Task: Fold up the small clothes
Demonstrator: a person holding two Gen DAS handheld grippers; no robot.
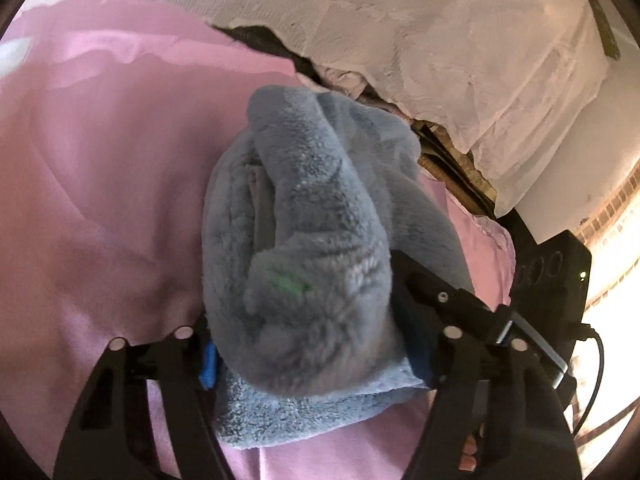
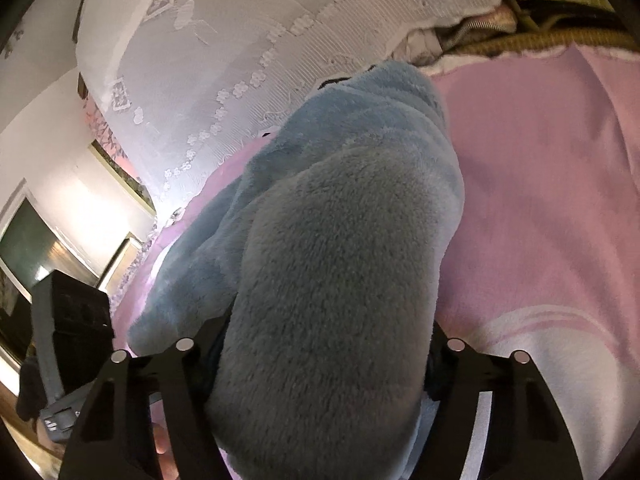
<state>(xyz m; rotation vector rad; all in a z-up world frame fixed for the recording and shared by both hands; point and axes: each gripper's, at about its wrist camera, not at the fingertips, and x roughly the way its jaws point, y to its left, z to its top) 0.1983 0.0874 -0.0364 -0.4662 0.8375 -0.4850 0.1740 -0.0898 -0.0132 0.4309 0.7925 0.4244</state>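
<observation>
A fluffy blue-grey garment [image 1: 320, 248] lies bunched on a pink sheet [image 1: 100, 200]. In the left wrist view my left gripper [image 1: 308, 356] has its jaws closed on a thick fold of the garment at its near end; the fleece hides the fingertips. The right gripper's black finger [image 1: 432, 300] enters from the right and presses on the same bundle. In the right wrist view the garment [image 2: 332, 280] fills the middle, and my right gripper [image 2: 320, 364] is shut on a thick wad of it, lifted over the pink sheet [image 2: 540, 200].
A white lace cover [image 1: 460, 40] hangs along the far edge of the sheet, with a dark gap beneath it. It also shows in the right wrist view [image 2: 224, 48]. A black box [image 1: 560, 272] with cables sits to the right. Picture frames [image 2: 120, 172] hang on a white wall.
</observation>
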